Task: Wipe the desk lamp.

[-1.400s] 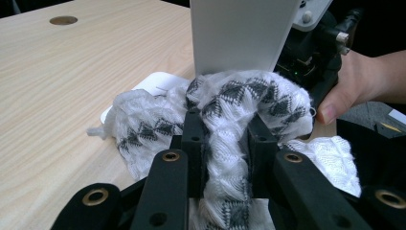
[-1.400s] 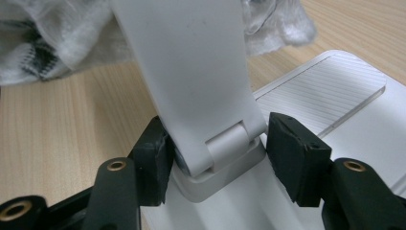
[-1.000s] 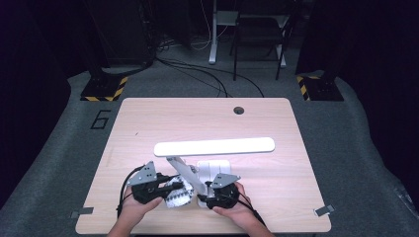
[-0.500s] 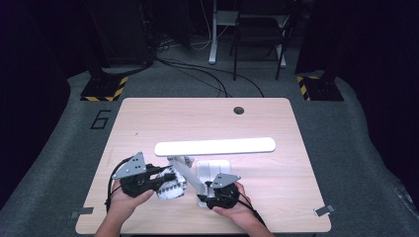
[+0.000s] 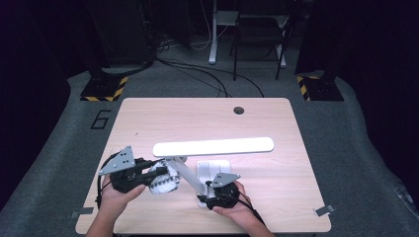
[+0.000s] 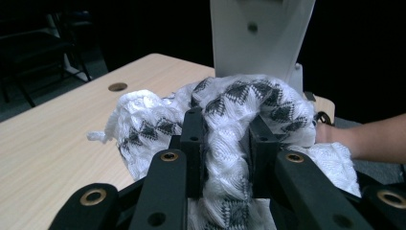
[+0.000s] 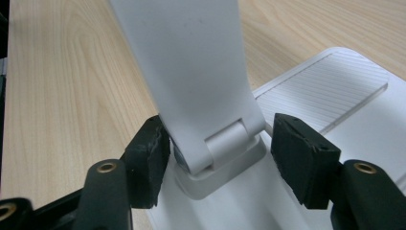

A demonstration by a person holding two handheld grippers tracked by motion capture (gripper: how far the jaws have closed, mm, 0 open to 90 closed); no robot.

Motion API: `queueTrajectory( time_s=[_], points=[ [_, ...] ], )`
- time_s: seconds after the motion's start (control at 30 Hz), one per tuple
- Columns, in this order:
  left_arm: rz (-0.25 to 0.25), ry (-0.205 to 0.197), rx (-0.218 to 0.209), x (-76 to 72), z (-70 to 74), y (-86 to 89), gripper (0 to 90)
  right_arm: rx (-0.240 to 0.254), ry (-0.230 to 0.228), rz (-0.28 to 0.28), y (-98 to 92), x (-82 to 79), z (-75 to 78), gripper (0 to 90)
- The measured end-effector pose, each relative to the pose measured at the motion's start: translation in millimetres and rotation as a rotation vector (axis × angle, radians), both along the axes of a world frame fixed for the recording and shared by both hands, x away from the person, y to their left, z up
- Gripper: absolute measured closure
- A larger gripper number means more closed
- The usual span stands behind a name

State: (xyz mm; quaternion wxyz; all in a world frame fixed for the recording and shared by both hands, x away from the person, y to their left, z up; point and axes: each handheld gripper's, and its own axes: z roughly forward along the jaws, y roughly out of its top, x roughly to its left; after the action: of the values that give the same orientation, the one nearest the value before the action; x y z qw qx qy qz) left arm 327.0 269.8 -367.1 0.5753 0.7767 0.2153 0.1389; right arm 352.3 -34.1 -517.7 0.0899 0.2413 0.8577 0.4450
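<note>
A white desk lamp stands near the table's front, with a flat base (image 5: 213,167), a slanted arm (image 5: 190,177) and a long light bar (image 5: 212,146). My left gripper (image 5: 152,177) is shut on a white cloth with a black pattern (image 5: 163,180), lifted just left of the arm. In the left gripper view the cloth (image 6: 230,110) bulges between the pads of the left gripper (image 6: 224,143), in front of the lamp arm (image 6: 258,38). My right gripper (image 7: 225,158) straddles the arm's hinge (image 7: 230,143) on the base (image 7: 335,110). Its jaws have just been opening, and the right pad (image 7: 301,158) stands off the hinge.
The wooden table (image 5: 148,118) has a round cable hole (image 5: 239,109) at the back. A person's hand (image 6: 364,139) holds the right gripper (image 5: 213,188) at the base's front edge. Chairs and cables lie on the dark floor beyond.
My left gripper has moved left and a little up with the cloth, away from the lamp arm. The right hand has stayed at the lamp's base.
</note>
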Motion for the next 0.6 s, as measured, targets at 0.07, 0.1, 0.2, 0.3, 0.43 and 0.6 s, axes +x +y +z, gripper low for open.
queueTrajectory(
  time_s=[0.07,0.1,0.2,0.3,0.43,0.6],
  points=[
    [0.003,-0.018,-0.001,-1.3,6.5,2.6,74.0,0.001,0.016,0.0,-1.5,0.2,0.7,37.1],
    [0.005,-0.025,-0.003,-2.4,9.2,2.9,74.0,-0.003,0.017,-0.004,-2.5,0.1,1.2,36.5],
    [0.014,-0.044,0.009,-5.0,16.5,4.2,74.0,-0.004,0.017,-0.001,-5.1,-2.1,3.2,36.4],
    [0.021,-0.052,0.003,-6.2,21.0,6.3,74.0,0.007,-0.003,0.005,-8.2,-5.2,7.2,36.3],
    [0.025,-0.066,-0.009,-7.3,25.1,8.3,74.0,-0.003,-0.026,0.01,-16.4,-9.1,12.5,40.5],
    [0.025,-0.082,-0.015,-8.9,30.8,10.2,74.0,-0.018,0.025,0.021,-22.8,-5.2,7.4,45.9]
  ],
)
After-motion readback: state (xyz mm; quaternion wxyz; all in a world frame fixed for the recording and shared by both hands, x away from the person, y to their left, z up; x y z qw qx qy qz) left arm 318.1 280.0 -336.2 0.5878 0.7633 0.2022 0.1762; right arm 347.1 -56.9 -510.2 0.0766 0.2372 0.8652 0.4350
